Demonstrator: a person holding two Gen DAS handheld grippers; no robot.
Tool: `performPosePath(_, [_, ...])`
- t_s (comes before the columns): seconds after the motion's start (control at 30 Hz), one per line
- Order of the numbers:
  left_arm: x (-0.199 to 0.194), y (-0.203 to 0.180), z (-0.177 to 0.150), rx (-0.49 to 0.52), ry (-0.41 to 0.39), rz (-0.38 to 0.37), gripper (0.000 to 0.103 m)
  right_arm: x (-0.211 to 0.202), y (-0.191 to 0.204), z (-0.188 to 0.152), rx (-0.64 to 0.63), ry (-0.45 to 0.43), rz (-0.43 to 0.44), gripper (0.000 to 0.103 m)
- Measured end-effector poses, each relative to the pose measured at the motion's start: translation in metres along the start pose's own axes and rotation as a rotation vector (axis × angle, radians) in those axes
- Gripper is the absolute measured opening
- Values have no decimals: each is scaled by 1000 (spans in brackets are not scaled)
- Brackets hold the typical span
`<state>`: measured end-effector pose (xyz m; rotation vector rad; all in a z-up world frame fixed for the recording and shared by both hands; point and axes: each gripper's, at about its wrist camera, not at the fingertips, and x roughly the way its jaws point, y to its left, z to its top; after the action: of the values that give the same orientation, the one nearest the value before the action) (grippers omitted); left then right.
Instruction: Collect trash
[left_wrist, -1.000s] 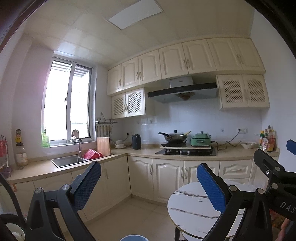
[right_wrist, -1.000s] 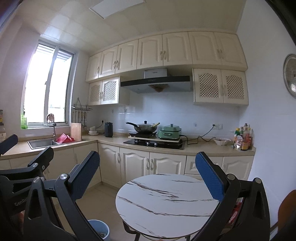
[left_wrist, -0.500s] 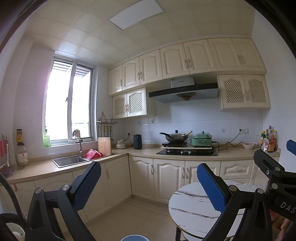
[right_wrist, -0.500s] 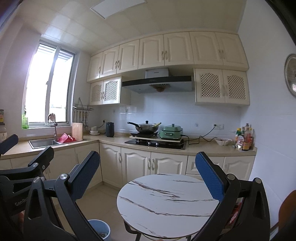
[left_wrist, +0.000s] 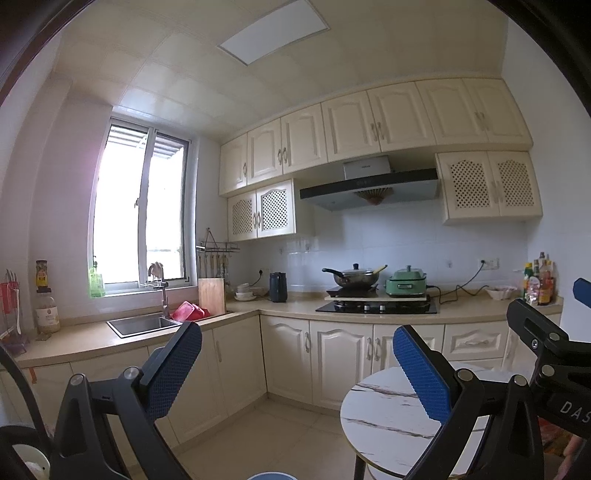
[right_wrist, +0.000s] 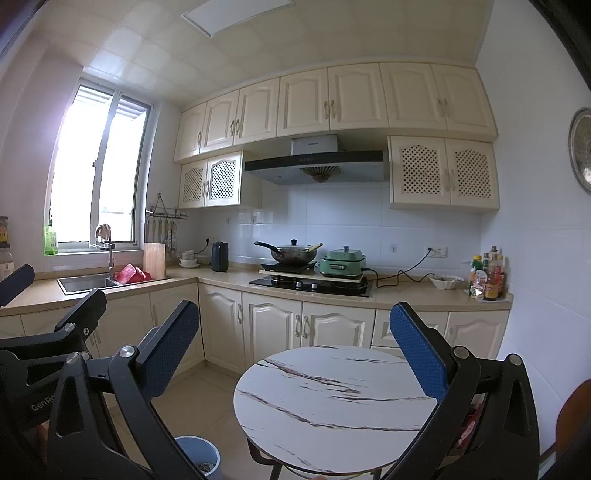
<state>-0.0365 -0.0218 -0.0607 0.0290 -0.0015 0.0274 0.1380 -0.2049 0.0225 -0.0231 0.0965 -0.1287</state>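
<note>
While both tools hang in the air over the kitchen floor, the left gripper (left_wrist: 295, 365) has its blue-padded fingers spread wide with nothing between them, and the right gripper (right_wrist: 295, 347) is splayed just as wide, also holding nothing. From the right wrist view, the left tool's black frame sits at the lower left, and white lettering on it reads "GenRo", the rest cut off. From the left wrist view, the right tool's body pokes in at the far right edge with "DAS" legible on it, again cut short.

Down on the floor tiles, the blue trash bin (right_wrist: 197, 458) stands just beside the round marble-topped table (right_wrist: 332, 406), to its left, with some small dark scraps inside. Only the bin's rim (left_wrist: 271, 475) peeks in at the bottom edge of the left view.

Across the room, a wok (right_wrist: 291, 253) and a green electric pot (right_wrist: 342, 263) sit on a board over the hob. A range hood (right_wrist: 314, 168) hangs above; its badge is too small to read. Sauce bottles (right_wrist: 487, 277) cluster at the right end of the counter, labels illegible. A labelled bottle (left_wrist: 47, 314) stands left of the sink (left_wrist: 142, 325); its print is unreadable.
</note>
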Motion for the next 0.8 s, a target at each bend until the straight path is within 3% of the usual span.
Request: performPosePath(0.8, [8, -3, -5, 0, -2, 3, 103, 0, 0, 1, -1, -1, 0, 103])
